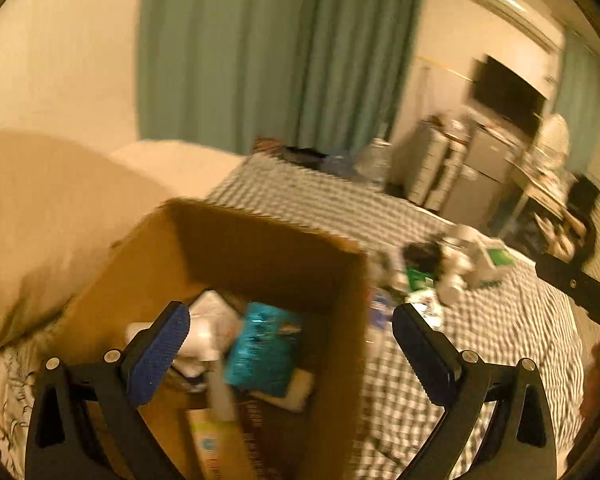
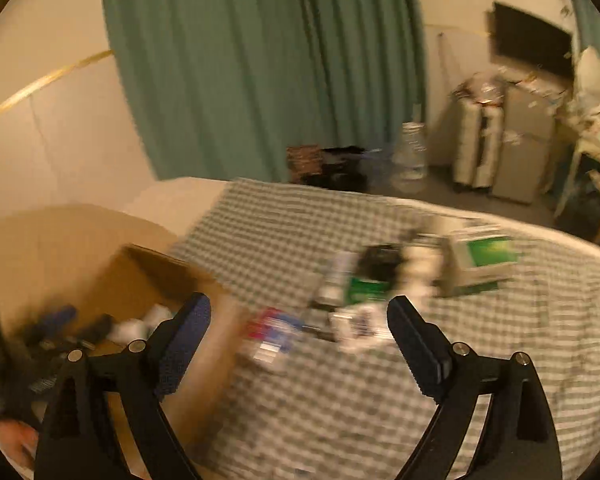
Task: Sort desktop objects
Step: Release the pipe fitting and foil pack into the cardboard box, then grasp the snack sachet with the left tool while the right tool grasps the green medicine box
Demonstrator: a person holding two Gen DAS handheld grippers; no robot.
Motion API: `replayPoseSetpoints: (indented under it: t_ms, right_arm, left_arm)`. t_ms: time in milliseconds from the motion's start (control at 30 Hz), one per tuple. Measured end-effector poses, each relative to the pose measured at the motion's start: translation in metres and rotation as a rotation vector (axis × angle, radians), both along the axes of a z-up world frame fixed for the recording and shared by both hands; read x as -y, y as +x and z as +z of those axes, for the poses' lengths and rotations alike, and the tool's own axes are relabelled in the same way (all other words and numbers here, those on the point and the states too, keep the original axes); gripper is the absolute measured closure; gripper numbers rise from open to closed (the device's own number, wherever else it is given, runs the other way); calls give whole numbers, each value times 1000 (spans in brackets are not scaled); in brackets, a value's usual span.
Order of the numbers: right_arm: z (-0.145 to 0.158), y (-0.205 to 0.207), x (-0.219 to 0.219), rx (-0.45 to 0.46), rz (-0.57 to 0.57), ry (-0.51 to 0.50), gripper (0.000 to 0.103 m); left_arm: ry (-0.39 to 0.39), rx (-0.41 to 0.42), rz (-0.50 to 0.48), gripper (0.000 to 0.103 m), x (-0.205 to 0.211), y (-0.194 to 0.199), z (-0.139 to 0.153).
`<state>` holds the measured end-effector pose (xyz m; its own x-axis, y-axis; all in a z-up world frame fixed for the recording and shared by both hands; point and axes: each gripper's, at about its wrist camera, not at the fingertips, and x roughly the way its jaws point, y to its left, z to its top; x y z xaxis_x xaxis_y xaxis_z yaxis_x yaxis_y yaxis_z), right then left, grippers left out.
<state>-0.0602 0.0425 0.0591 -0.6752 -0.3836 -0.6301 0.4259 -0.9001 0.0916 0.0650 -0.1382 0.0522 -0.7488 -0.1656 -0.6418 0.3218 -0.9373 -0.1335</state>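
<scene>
An open cardboard box [image 1: 260, 240] stands on a checkered bed [image 1: 480, 340]. Inside lie a teal packet [image 1: 264, 348], white items [image 1: 208, 320] and a flat carton [image 1: 216, 440]. My left gripper [image 1: 290, 340] is open and empty, above the box's right side. In the right wrist view, my right gripper [image 2: 298, 332] is open and empty over the bed, just right of the box [image 2: 140, 280]. Ahead of it lie blurred loose objects: a red-and-blue packet [image 2: 272, 332], a green-and-white box [image 2: 480, 264], a green packet [image 2: 366, 290] and a dark item [image 2: 380, 260].
A tan pillow or blanket [image 1: 40, 220] lies left of the box. A green curtain [image 2: 260, 60] hangs behind the bed. A water bottle [image 2: 410, 156], a cabinet [image 2: 516, 148] and a wall television [image 2: 532, 40] stand beyond. The right gripper's body [image 1: 580, 284] shows at right in the left wrist view.
</scene>
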Motion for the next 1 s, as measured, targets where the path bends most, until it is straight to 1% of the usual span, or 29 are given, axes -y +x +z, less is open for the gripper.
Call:
replayPoseSetpoints:
  t_ms: [67,100,167,200,233,333,367,433,467,500,600,700,767,800,900,1000]
  right_arm:
    - [-1,5,-32,-32,-41,38,12]
    - [-4,7,-45,-39,-57,42,9]
    - [-11,5,-69,-34,-100,27,5]
    - [-13,3,-78,-27,-122,10,1]
    - [-13,2,-82,-27,-127,2,0]
    - [-14,-8,-86,-45,-132,-10,0]
    - [-15,-10,-86,-48,-126,-15,0]
    - [-21,-14,-84,-57,-108,-11,0]
    - [-26,-17,-84,-65,-107,2,0]
    - [-31,-22,-84,-73,-110,25,0]
    - [-40,-33,-82,-67,-121,63,0]
    - [-51,-54,-91,-43,-143,62,0]
    - [-57,-70,-100,-36,-159,73,0]
    - [-60,-79,-105,-37,-161,80,0]
    - [-69,-95,-117,-51,-147,88,0]
    - [-79,-111,-124,-43,-125,99,0]
  left_arm:
    - [-26,-8,-47,0,-27,-3,2]
    - [-34,-18,-66,0,-39,-3,1]
    - [-32,-32,-123,0,-65,-4,-2]
    - [-25,-34,-158,0,-77,-6,-6]
    - [-18,-41,-181,0,-87,-9,-10]
    - [-21,-60,-199,0,-107,-15,-22]
    - [-25,-55,-200,0,-113,-19,-28]
    - [-29,-16,-194,0,-119,-32,-42]
    - [-33,20,-198,0,-123,-42,-51]
    - [-34,37,-203,0,-126,-49,-55]
    - [-32,58,-211,0,-138,-68,-68]
    - [13,81,-225,0,-147,-87,-80]
    - [37,113,-230,0,-153,-102,-90]
    - [43,127,-225,0,-155,-110,-96]
    - [39,172,-153,0,-161,-130,-110]
    - [96,196,-106,0,-163,-148,-126]
